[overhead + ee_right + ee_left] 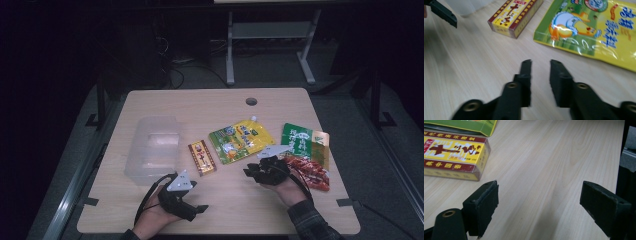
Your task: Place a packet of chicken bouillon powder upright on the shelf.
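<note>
My left gripper [197,197] rests near the table's front edge, held by a hand; in the left gripper view its jaws [539,192] stand wide open over bare wood. A red and yellow box [202,157] [454,155] lies just beyond them. My right gripper [251,174] sits at the front right, pointing left. The right gripper view shows its jaws [541,62] with a narrow gap and nothing between them. Ahead of them lie the box [515,15] and a yellow-green pouch [241,140] [594,30].
A clear plastic container [152,147] stands at the left of the table [215,107]. A green and red snack packet [307,150] lies at the right, beside my right hand. A cable hole [251,101] is near the far edge. Dark floor and a metal stand surround the table.
</note>
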A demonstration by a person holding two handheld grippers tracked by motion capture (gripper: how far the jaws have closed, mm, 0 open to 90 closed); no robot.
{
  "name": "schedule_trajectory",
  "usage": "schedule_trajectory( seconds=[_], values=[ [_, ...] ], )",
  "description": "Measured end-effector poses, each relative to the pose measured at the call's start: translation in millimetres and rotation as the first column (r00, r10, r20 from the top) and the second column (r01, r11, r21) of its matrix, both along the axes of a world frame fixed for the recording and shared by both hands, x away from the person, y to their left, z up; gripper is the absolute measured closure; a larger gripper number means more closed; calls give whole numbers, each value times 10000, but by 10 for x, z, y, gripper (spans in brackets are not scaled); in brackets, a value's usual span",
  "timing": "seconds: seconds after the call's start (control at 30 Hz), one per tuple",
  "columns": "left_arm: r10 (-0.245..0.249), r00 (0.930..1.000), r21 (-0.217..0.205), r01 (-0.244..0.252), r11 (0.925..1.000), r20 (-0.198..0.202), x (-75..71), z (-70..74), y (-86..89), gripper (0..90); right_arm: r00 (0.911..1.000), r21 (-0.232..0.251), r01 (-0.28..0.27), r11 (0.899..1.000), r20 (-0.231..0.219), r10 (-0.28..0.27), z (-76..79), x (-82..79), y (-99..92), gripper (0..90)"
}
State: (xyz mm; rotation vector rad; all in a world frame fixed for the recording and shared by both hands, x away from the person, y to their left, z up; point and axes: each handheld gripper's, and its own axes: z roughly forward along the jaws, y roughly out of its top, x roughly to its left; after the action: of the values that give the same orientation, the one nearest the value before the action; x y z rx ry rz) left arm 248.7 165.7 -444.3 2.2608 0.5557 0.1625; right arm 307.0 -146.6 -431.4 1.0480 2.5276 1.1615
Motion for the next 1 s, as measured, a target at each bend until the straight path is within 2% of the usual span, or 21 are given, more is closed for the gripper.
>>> schedule_trajectory(
  seconds=[0.1,0.13,0.2,0.23,0.27,0.3,0.33,0.37,0.4,0.43,0.47,0.53,0.57,0.6,0.63,0.77,0.8,0.83,0.9,0.93,1.0],
  values=[
    [342,9994,-329,-345,9989,-71,-6,12,18,148,9999,-56,55,10000,97,-54,43,99,77,900],
    [405,9992,-310,-406,9987,-20,3,17,28,148,10000,-61,47,10000,61,-47,71,206,122,900],
    [417,9991,-297,-417,9987,-15,7,24,35,148,10000,-73,71,9999,36,-71,77,230,134,900],
    [368,9993,-238,-367,9990,35,12,30,40,148,9999,4,133,9999,28,-133,91,302,161,900],
    [349,9994,-240,-348,9991,63,13,33,40,148,9998,14,88,10000,189,-89,119,441,203,900],
    [383,9993,-298,-381,9988,34,9,32,35,148,9998,14,88,10000,189,-89,119,441,203,900],
    [308,9995,-155,-307,9994,21,10,28,36,149,9992,26,324,9995,225,-325,145,582,262,900],
    [308,9995,-155,-307,9994,21,10,28,36,149,9992,26,324,9995,225,-325,145,582,262,900],
    [292,9996,-156,-293,9994,-40,8,21,33,149,9989,-6,422,9991,181,-422,145,737,329,900],
    [292,9996,-156,-293,9994,-40,8,21,33,149,9989,-6,422,9991,181,-422,145,737,329,900],
    [289,9995,-197,-291,9994,-86,2,23,27,149,9990,-68,410,9991,199,-408,136,887,411,900],
    [298,9995,-297,-300,9991,-97,-5,26,18,149,9990,-76,422,9991,154,-421,134,938,444,900],
    [224,9997,-220,-225,9995,-46,-8,31,16,149,9990,-202,420,9989,155,-417,124,1073,537,900],
    [224,9997,-220,-225,9995,-46,-8,31,16,149,9990,-202,420,9989,155,-417,124,1073,537,900],
    [162,9999,-199,-162,9997,-13,-7,31,14,149,9987,-327,490,9983,136,-486,104,1214,640,900],
    [180,9998,-312,-182,9993,-67,-10,28,10,149,9978,-363,661,9972,44,-660,57,1402,747,900],
    [130,9999,-239,-131,9996,-38,-4,33,16,149,9975,-461,700,9965,1,-701,14,1526,800,900],
    [164,9999,-324,-166,9993,-48,-2,31,12,149,9975,-461,700,9965,1,-701,14,1526,800,900],
    [152,9999,-293,-152,9995,5,4,34,13,149,9961,-508,857,9950,-161,-866,-34,1635,854,900],
    [180,9998,-254,-179,9995,43,7,37,17,149,9948,-652,978,9931,-207,-994,-85,1743,896,900],
    [226,9997,-318,-225,9992,13,7,36,19,149,9944,-639,1005,9929,-257,-1023,-102,1776,904,900]
  ],
)
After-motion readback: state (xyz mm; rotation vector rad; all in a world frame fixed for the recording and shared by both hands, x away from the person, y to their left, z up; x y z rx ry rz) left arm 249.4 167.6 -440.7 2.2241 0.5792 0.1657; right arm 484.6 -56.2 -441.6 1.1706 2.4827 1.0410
